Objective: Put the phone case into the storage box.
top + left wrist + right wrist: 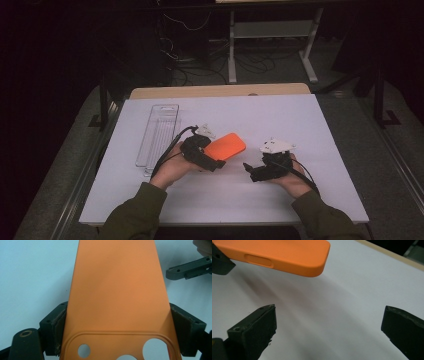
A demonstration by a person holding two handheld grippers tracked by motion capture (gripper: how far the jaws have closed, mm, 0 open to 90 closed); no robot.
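White table [300, 200]: orange phone case [226, 146] pinched in left gripper [209, 159], pointing away; right gripper [256, 171] spread wide, just beside.

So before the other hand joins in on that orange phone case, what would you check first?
1. Left tool clamped on the orange phone case: ok, a jaw presses each long edge.
2. Hold sits at the camera-hole end: ok.
3. Case lifted off the white table: ok, a shadow lies beneath it.
4. Right tool open and empty: ok.
5. Right tool apart from the case: ok, a gap shows.
6. Clear plastic tray out of the way: ok, it lies left of both hands.
7. Grip firm enough: cannot tell.
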